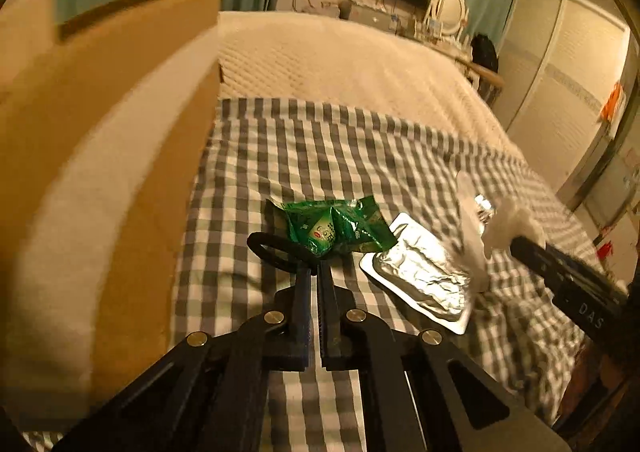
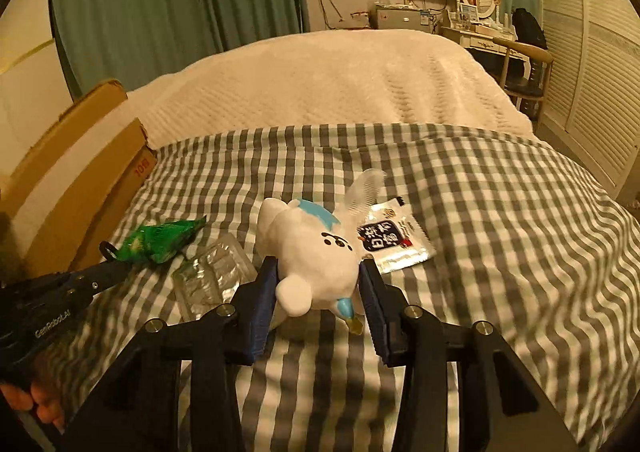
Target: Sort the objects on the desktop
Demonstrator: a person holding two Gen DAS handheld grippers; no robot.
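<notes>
Carefully: your left gripper (image 1: pixel 314 272) has its jaws pinched on a thin black loop (image 1: pixel 272 250) beside the green packet (image 1: pixel 340 226) on the bed; that sliver could slip free. Your right gripper (image 2: pixel 318 280) clamps the plush toy (image 2: pixel 308 256), whose soft body may squirm out.
</notes>
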